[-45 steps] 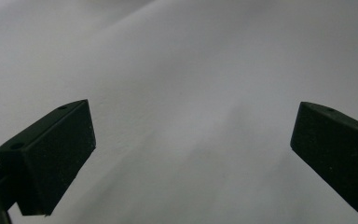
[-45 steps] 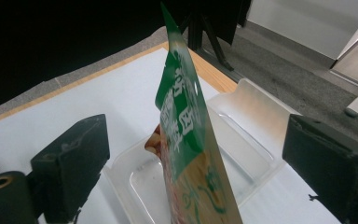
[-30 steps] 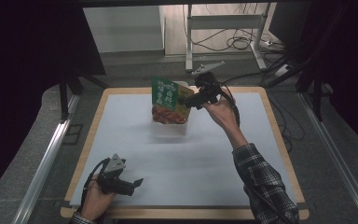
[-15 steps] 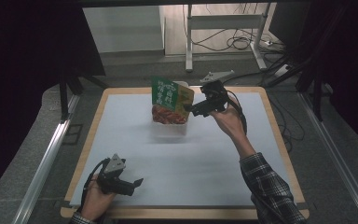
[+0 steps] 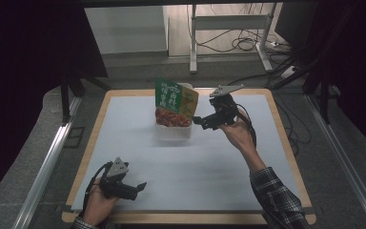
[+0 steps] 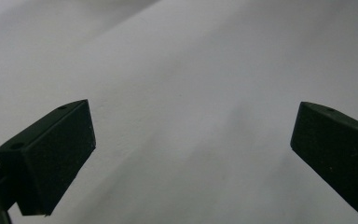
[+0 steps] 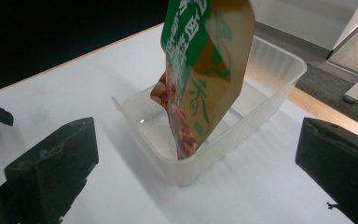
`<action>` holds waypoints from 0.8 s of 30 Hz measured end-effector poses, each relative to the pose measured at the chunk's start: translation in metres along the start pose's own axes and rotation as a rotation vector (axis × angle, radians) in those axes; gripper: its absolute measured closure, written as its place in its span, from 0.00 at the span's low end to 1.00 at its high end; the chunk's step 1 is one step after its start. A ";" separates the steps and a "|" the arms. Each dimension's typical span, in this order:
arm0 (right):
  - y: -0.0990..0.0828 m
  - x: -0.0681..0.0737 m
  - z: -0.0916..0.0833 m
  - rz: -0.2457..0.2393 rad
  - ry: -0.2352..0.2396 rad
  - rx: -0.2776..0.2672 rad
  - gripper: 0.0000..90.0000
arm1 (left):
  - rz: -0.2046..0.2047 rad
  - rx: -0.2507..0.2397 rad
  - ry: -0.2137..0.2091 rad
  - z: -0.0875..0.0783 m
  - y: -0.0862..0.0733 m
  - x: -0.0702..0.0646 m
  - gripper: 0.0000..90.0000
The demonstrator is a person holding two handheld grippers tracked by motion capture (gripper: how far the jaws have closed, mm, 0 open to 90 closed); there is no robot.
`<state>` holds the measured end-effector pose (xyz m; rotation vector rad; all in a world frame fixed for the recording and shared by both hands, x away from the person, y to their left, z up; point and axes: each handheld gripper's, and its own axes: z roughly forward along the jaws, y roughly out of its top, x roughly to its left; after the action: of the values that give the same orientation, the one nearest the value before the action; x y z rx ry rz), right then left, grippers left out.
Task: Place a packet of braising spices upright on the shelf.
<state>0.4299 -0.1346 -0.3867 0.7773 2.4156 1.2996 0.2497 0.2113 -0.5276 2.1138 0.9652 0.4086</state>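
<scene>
Grey floor (image 5: 43, 143), dark curtains (image 5: 28, 57), cables (image 5: 248, 44) beyond the wood-edged table (image 5: 276, 114)

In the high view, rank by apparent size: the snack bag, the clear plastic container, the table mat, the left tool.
1. White table mat
2. Snack bag and clear plastic container: similar, bag hides part of it
3. Left tool

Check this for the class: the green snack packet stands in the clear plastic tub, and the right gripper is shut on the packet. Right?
Not quite. The snack packet does stand in the clear plastic tub, but the right gripper is open; the right gripper view shows its jaws wide apart, short of the packet.
</scene>
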 end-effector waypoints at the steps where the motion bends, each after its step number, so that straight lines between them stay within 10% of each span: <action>1: -0.002 0.001 0.000 0.002 0.002 0.000 0.00 | -0.001 -0.001 0.000 0.000 0.000 0.000 0.00; 24: -0.039 0.012 -0.026 0.018 -0.019 -0.023 0.00 | 0.006 -0.026 -0.010 -0.002 0.000 0.000 0.00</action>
<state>0.3948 -0.1631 -0.4049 0.8030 2.3799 1.3177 0.2485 0.2119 -0.5268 2.0938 0.9438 0.4109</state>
